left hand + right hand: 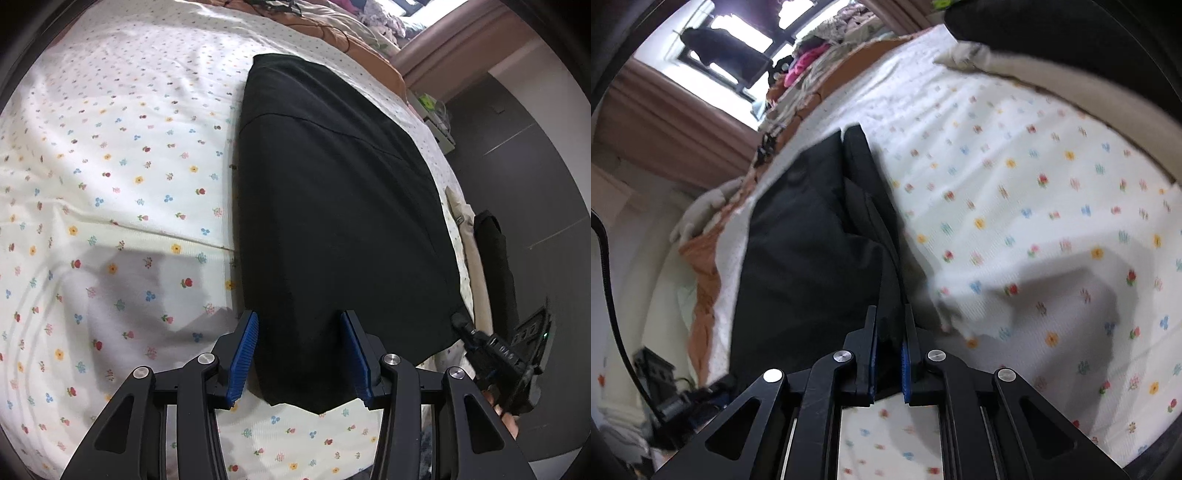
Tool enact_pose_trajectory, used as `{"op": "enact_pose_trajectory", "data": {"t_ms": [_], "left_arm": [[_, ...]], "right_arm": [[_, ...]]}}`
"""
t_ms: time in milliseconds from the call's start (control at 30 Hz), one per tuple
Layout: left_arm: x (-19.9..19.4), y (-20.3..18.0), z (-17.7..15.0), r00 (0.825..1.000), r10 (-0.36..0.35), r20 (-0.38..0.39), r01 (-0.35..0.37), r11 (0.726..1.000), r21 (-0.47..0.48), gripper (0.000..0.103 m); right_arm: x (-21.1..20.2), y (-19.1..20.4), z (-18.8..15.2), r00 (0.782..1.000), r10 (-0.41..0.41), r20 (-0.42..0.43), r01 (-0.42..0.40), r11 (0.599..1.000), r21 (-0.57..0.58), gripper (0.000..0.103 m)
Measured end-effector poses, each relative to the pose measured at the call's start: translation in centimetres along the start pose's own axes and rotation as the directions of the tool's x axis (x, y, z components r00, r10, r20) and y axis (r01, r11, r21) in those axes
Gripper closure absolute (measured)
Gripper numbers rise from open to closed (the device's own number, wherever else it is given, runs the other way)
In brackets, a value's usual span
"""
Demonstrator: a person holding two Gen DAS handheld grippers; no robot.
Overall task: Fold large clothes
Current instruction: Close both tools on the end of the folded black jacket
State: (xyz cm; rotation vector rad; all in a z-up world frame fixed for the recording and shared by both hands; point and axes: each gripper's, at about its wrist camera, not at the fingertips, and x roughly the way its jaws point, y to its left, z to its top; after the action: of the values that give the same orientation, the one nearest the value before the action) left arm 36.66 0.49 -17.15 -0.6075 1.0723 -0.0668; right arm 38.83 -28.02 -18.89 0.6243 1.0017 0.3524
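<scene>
So the black garment (332,221) lies on the floral bedsheet (110,184), already folded into a long strip. Left gripper (299,354) hangs over the near end, fingers spread wide around the cloth, gripping nothing. Right gripper (889,347) has its fingers pinched narrow on the garment's edge. Looks like mid-fold to me: next the left needs to close on its corner so both ends lift together.

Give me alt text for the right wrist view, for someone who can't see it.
The right gripper is shut on the edge of a black garment lying folded lengthwise on a flower-print bedsheet. Curtains and a bright window show beyond the bed.
</scene>
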Motion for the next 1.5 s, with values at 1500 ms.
{"op": "enact_pose_trajectory", "data": {"t_ms": [1500], "left_arm": [[-6.3,3.4,-6.8,0.994,-0.109,-0.012,0.109,0.994,-0.018,0.077]], "right_arm": [[-3.1,4.4,-7.8,0.984,0.03,-0.176,-0.059,0.985,-0.159,0.086]]}}
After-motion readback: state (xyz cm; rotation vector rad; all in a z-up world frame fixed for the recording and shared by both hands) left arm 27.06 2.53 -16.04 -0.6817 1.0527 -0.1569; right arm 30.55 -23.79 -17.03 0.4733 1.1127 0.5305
